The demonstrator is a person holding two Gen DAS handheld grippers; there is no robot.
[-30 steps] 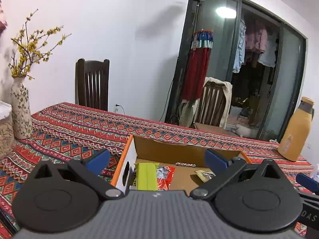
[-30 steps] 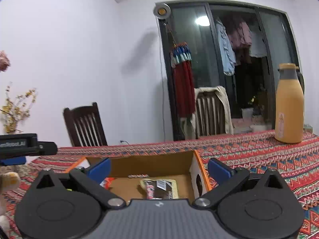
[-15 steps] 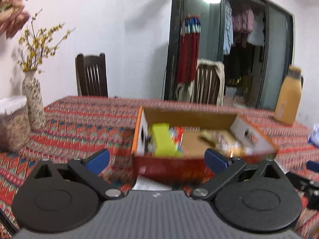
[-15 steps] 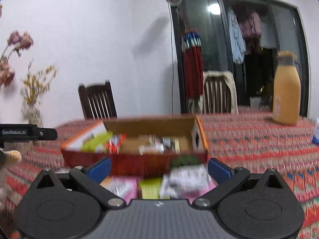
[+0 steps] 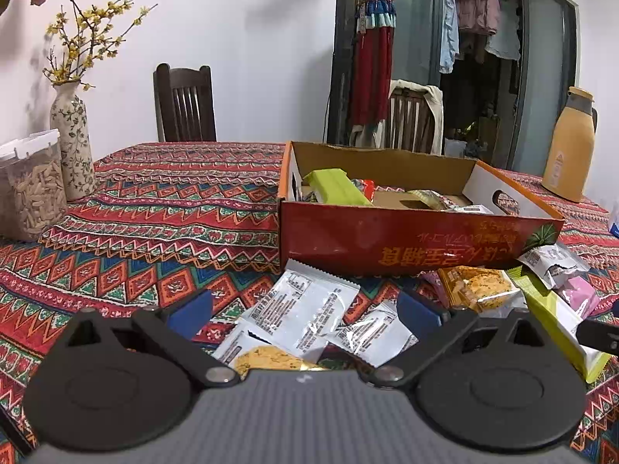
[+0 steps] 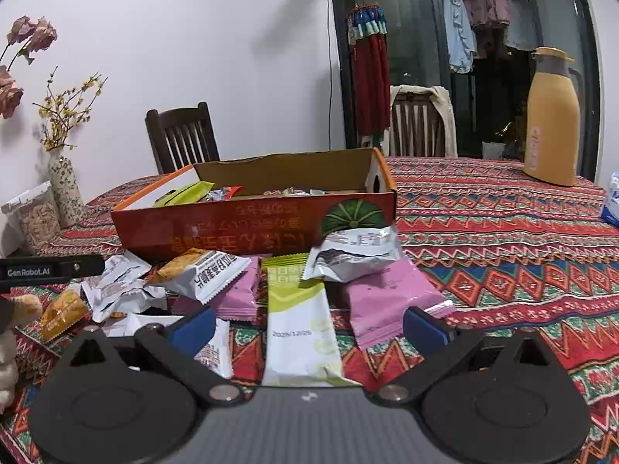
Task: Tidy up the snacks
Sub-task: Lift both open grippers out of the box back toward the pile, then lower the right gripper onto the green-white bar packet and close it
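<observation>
Jaws of both tools stand wide apart, empty: the left gripper (image 5: 303,311) hovers over white-backed biscuit packets (image 5: 305,311), the right gripper (image 6: 309,324) over a green-and-white bar (image 6: 300,332), probably choosing a first pick. Loose snacks crowd together, overlapping, just before the red cardboard box (image 6: 255,228); its near wall blocks a straight push in. Vase (image 5: 73,143) and thermos (image 6: 551,120) stand well apart.

Both wrist views sit low, near the table, facing the snack box (image 5: 406,239) (image 6: 247,228) they share.
</observation>
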